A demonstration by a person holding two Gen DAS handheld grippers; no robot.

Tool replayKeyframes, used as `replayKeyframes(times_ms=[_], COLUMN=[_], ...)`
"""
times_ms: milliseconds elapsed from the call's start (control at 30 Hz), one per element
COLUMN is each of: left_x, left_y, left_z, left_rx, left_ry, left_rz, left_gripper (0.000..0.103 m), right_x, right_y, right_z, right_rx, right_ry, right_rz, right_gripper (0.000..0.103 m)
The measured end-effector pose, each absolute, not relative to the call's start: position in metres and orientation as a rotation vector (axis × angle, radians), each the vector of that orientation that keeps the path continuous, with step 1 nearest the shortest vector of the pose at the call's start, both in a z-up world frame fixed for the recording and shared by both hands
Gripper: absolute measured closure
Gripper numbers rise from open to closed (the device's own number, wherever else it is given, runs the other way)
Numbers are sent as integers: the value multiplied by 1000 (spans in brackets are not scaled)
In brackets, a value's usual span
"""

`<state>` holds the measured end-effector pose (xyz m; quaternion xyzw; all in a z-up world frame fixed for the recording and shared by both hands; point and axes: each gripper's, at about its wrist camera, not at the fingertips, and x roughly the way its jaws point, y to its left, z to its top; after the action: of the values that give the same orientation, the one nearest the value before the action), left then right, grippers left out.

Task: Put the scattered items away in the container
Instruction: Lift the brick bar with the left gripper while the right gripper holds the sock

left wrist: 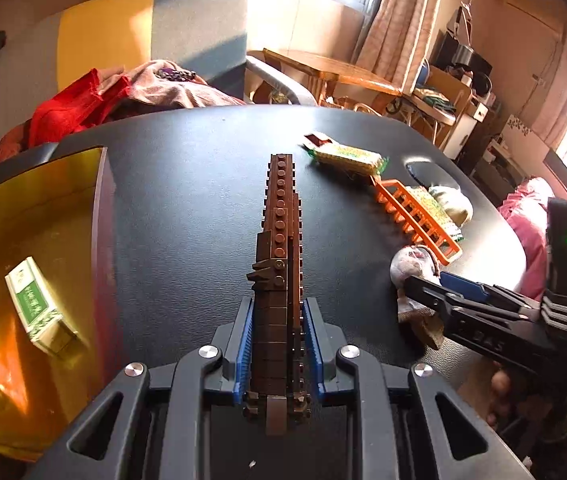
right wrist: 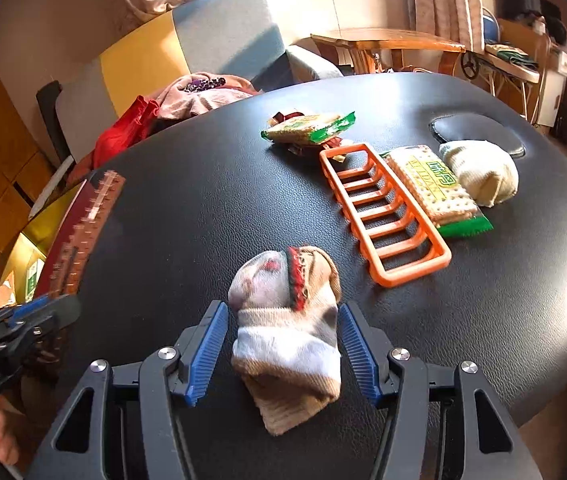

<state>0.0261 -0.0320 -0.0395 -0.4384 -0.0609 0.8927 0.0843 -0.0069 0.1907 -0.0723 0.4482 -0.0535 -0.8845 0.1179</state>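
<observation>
Left gripper (left wrist: 274, 350) is clamped on a long brown brick-built bar (left wrist: 279, 240), blue pads pressing both sides near its rear end; the bar sticks straight out ahead above the black counter (left wrist: 187, 184). In the right wrist view the same bar sits over the counter's left edge, next to the container.

Container: gold-lined box (left wrist: 43, 208) at the left edge of the counter. A green-and-white carton (left wrist: 37, 306) already lies inside, beside some orange wrapping.

Right gripper (right wrist: 283, 354) is parted, jaws straddling a rolled grey-white sock (right wrist: 287, 332) with a red-green band. Narrow gaps on both sides, pads not pressing. Sock lies on the counter.

Scattered on the counter, further out:
- orange plastic rack (right wrist: 383, 216), lying flat
- cracker packet (right wrist: 431, 188) just beside the rack's right side, touching or slightly overlapping it
- cream sock ball (right wrist: 483, 172) touching that packet's far end
- second cracker packet (right wrist: 307, 126) beyond the rack, lying on a dark red wrapper

Behind the counter: sofa with red and pink clothes piled on it.
</observation>
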Motion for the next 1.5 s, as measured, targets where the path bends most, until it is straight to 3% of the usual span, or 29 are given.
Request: replayKeyframes(times_ms=[200,667,1033,1367,1433,1500], left_x=[39,68,66,43,38,34], left_y=[-57,-124,-94,-42,-41,-39], left_z=[-35,-23,-17,-63,-68,-72], left_rx=[-1302,-1284,-1264,-1475,-1490,-1497], left_ry=[-244,-441,-246,39,78,120], left_rz=[2709,2840,2749,2606,2600,2592], left_gripper=[80,84,84,73,63,62], right_x=[-1,6,6,5,4,3], right_y=[174,147,146,154,154,155], right_z=[-78,-64,-73,-78,-79,-79], right_rx=[1299,1211,1256,1259,1258,1256], right_ry=[-6,61,38,-8,-10,-23], right_rz=[-2603,-2584,-2573,-2560,-2556,-2554], right_gripper=[63,70,70,70,69,68])
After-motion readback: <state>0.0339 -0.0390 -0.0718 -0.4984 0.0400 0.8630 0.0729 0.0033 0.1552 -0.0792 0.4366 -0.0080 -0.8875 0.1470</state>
